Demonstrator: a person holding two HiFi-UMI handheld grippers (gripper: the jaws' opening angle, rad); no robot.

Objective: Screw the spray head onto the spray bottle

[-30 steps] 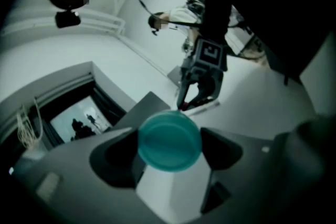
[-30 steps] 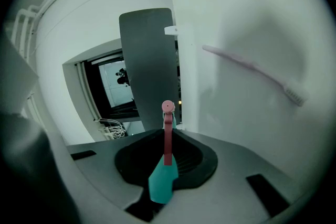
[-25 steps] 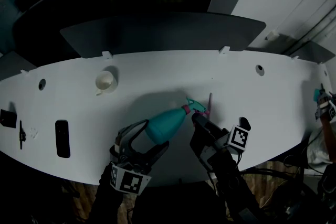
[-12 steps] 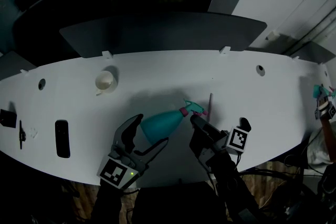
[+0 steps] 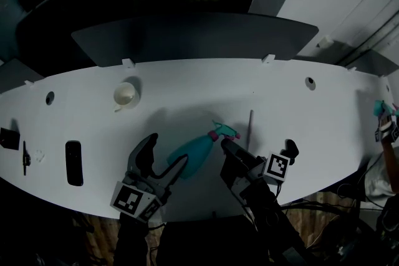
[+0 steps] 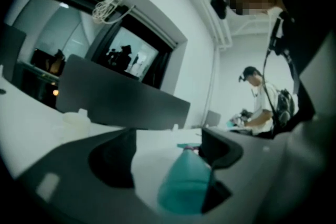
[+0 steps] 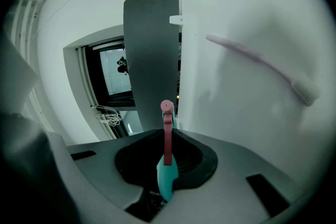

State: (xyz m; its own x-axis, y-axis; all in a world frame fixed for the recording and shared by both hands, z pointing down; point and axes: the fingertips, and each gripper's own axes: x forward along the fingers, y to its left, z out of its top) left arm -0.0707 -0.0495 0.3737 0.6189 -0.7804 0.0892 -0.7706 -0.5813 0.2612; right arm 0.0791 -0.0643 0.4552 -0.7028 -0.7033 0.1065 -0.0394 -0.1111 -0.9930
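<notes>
A long, curved white table fills the view from above. Near its front edge is a teal spray bottle, with its base towards you and its neck pointing away to the right. Whether it rests on the table or hangs just above it is unclear. At the neck, a pink collar meets the teal spray head. Your right gripper has its jaws closed on the spray head. Its own view shows the teal part pinched between them, with a pink piece standing out beyond. Your left gripper has its jaws wide apart. The bottle's base end sits between them, close to the jaw at the right of that gripper's view and clear of the other. Further left on the table sit a pale cup and a flat black object. A thin stick lies just beyond the spray head.
</notes>
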